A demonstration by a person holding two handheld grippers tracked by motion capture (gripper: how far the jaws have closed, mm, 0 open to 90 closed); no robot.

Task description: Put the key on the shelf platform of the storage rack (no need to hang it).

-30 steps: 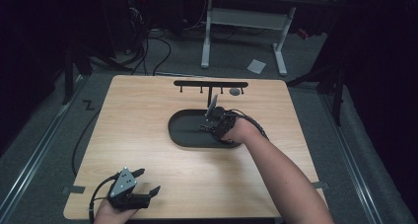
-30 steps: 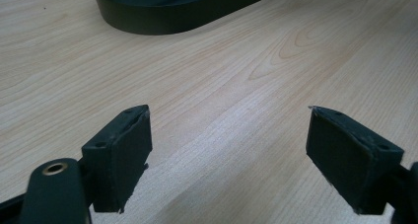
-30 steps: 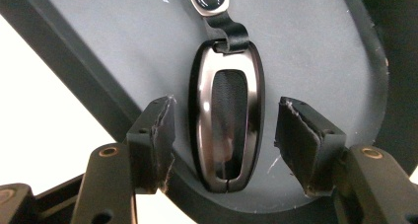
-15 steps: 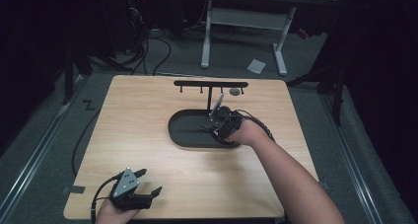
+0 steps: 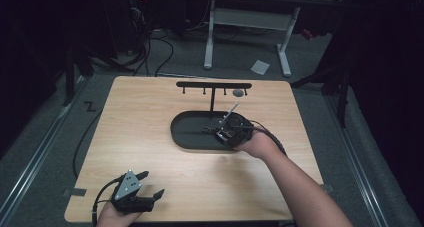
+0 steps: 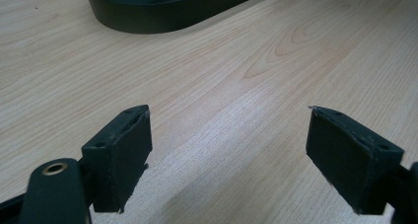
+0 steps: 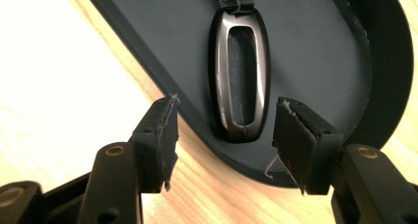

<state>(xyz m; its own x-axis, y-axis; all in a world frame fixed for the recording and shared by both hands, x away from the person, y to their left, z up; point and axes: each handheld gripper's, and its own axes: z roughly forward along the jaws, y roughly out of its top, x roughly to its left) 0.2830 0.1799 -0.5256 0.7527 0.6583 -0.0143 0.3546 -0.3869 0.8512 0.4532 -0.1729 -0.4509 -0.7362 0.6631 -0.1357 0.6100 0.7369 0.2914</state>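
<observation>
Left gripper (image 5: 145, 184) and right gripper (image 5: 220, 132), jaws apart, right forearm outstretched.

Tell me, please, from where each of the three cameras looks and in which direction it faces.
High view: sits above the person's side, facing forward and down on the table; both forearms, left gripper and right gripper show.
Left gripper view: rides the left gripper, looking low across bare wood toward the tray; its open jaws show.
Right gripper view: rides the right gripper, looking down at an oval ring in the tray; its open jaws show.
Shared: all three show the black tray.
</observation>
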